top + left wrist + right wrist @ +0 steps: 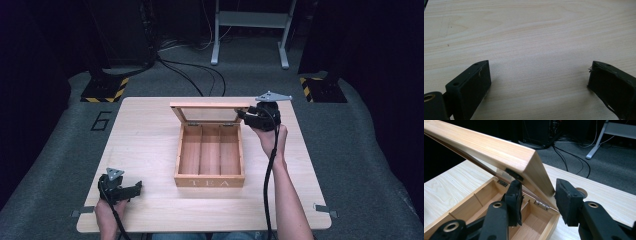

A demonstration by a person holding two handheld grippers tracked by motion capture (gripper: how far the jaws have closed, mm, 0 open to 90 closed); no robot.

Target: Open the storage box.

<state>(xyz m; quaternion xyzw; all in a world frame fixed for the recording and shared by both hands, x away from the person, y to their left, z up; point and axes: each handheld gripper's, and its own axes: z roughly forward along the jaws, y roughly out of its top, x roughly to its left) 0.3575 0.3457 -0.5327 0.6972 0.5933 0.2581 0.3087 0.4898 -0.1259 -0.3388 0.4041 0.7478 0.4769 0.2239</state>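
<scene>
The right gripper, held at the far right corner of a wooden tea box, clamps the edge of the box's glass-paned lid, one black jaw inside the lid and one outside, the lid raised on its hinges above three bare compartments. The box, lettered "TEA" on its front wall, stands at the middle of the pale wooden table. Near the table's front left corner, the left gripper rests with its jaws spread wide over bare wood, holding nothing
</scene>
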